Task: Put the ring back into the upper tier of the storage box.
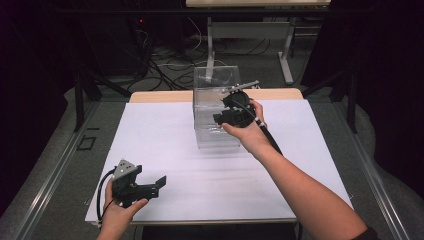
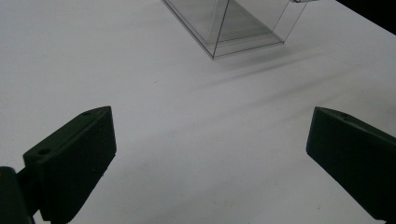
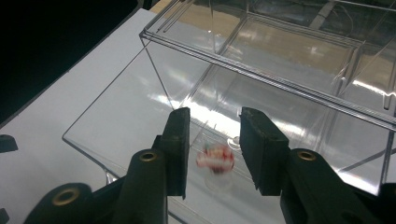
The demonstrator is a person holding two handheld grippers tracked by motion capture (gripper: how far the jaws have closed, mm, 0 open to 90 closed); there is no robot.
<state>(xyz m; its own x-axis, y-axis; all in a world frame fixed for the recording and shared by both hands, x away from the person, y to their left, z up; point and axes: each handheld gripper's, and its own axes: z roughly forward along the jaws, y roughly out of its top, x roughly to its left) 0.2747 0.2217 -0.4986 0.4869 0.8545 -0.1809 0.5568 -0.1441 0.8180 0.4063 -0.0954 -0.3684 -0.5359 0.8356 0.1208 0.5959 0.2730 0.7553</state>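
Your right gripper [image 1: 235, 111] hangs at the open top of a clear plastic box [image 1: 210, 87] that stands upright toward the far middle of the counter [image 1: 165, 130]. In the right gripper view its fingers [image 3: 180, 149] stand a narrow way apart, and a small red-and-white object [image 3: 215, 159], blurred past telling, shows in the gap between them without either pad pressing on it; whether it hangs in the air or lies against the box's see-through floor cannot be told.

Your left gripper [image 1: 137, 185] sits low near the counter's near-left corner, well apart from the box. In the left gripper view its fingers [image 2: 70, 163] are spread wide over bare white surface, holding nothing.

The counter is covered by a plain white sheet, with a strip of pale wood [image 1: 160, 96] showing along its far edge. Soft grey shadows streak the sheet just in front of the box. Around the counter the room is dark: black metal framing [image 1: 80, 95] stands at the left and right, grey carpet [image 1: 65, 150] runs along both sides, and a tangle of cables [image 1: 165, 65] lies on the floor behind. Farther back stands another table with white legs [image 1: 287, 55], its light top reaching the upper edge of the high view.
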